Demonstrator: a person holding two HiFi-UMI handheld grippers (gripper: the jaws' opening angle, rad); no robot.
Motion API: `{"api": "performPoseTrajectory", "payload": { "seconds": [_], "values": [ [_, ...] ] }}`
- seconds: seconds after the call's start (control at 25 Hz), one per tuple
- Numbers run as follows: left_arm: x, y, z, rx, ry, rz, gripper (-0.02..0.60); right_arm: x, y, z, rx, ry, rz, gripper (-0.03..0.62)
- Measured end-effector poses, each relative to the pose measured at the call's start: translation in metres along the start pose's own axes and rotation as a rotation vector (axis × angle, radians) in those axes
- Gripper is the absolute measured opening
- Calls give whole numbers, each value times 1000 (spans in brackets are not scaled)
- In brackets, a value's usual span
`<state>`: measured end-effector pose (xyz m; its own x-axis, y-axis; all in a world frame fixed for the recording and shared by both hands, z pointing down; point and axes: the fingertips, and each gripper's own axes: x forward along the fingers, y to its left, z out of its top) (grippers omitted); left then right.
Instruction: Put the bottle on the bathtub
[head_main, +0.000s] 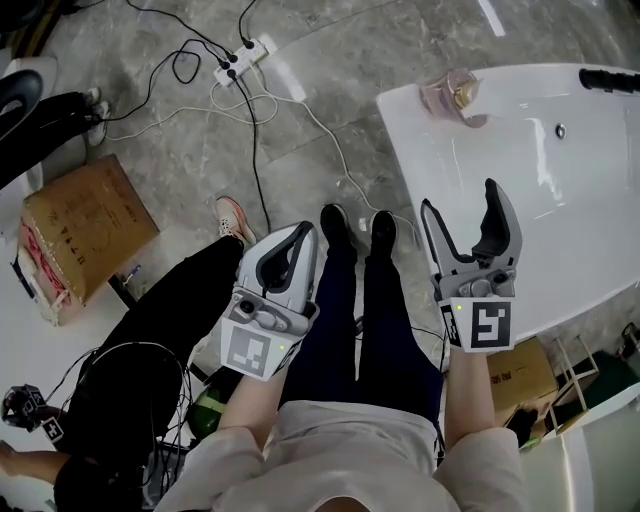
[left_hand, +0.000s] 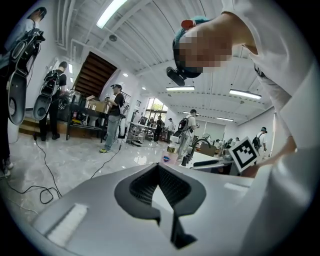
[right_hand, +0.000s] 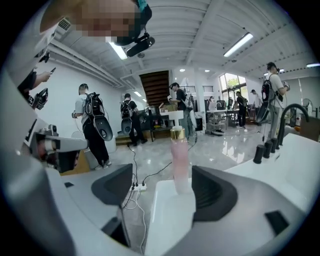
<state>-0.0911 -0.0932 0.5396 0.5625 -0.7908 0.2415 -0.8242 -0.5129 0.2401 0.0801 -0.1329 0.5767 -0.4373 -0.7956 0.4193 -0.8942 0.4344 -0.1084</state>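
A pink bottle (head_main: 452, 95) with a gold cap stands upright on the near corner of the white bathtub (head_main: 520, 200). In the head view my right gripper (head_main: 460, 200) is open and empty, held over the tub's rim, with the bottle well beyond its tips. The right gripper view shows the bottle (right_hand: 179, 160) standing on the tub corner (right_hand: 167, 215), framed between the spread jaws of that gripper (right_hand: 165, 187). My left gripper (head_main: 300, 235) hangs over the floor to the left of the tub, shut on nothing. In its own view the left gripper (left_hand: 159, 187) has its pads together.
A black faucet (head_main: 608, 80) and a drain (head_main: 560, 130) sit on the tub. A power strip (head_main: 243, 55) with cables lies on the grey floor. A cardboard box (head_main: 85, 225) stands at the left. A person in black (head_main: 170, 310) crouches close by on my left.
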Motion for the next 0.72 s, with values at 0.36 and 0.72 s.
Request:
{"api": "performPoseTrajectory", "payload": {
  "seconds": [0.36, 0.72],
  "values": [
    [-9, -8, 7, 7, -29, -9, 5, -35, 15, -10, 5, 27, -71, 5],
    [-24, -23, 54, 45, -86, -14, 5, -66, 22, 8, 4, 60, -92, 6]
  ]
}}
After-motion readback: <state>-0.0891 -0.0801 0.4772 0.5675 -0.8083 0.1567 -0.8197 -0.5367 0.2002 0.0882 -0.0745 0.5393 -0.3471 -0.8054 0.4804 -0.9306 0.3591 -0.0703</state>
